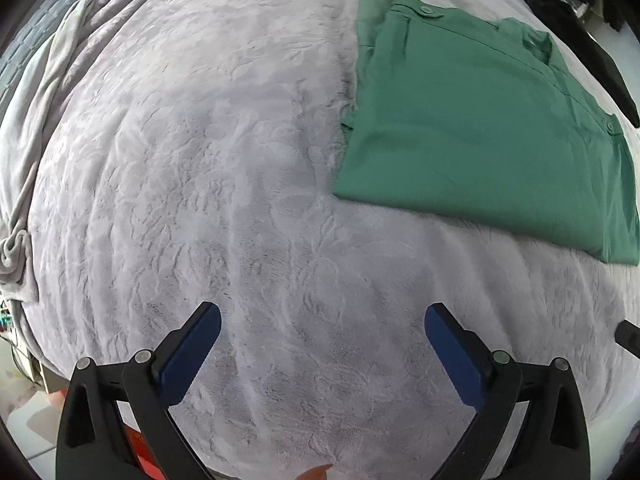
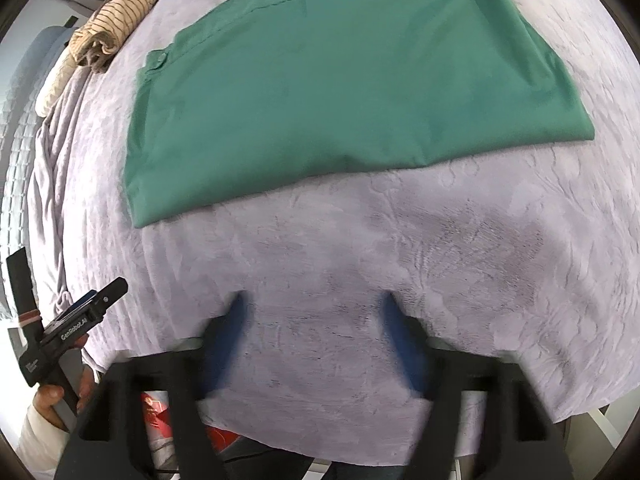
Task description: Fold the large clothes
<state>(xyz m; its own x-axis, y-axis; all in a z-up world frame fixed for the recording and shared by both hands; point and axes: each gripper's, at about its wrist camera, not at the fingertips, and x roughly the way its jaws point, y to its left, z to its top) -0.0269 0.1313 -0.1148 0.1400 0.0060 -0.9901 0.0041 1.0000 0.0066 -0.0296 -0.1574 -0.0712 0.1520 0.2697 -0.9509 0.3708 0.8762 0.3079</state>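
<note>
A green buttoned garment lies folded flat into a rectangle on the lavender blanket. In the right wrist view the garment fills the upper middle, its near folded edge toward me. My left gripper is open and empty, above bare blanket to the left of and nearer than the garment. My right gripper is open and empty, above the blanket just short of the garment's near edge. The left gripper also shows in the right wrist view, held in a hand at the lower left.
A rolled striped beige cloth lies at the far left of the bed, beside a quilted headboard or wall. Bunched blanket folds run along the left side. A red item sits below the bed's near edge. Dark objects lie beyond the garment.
</note>
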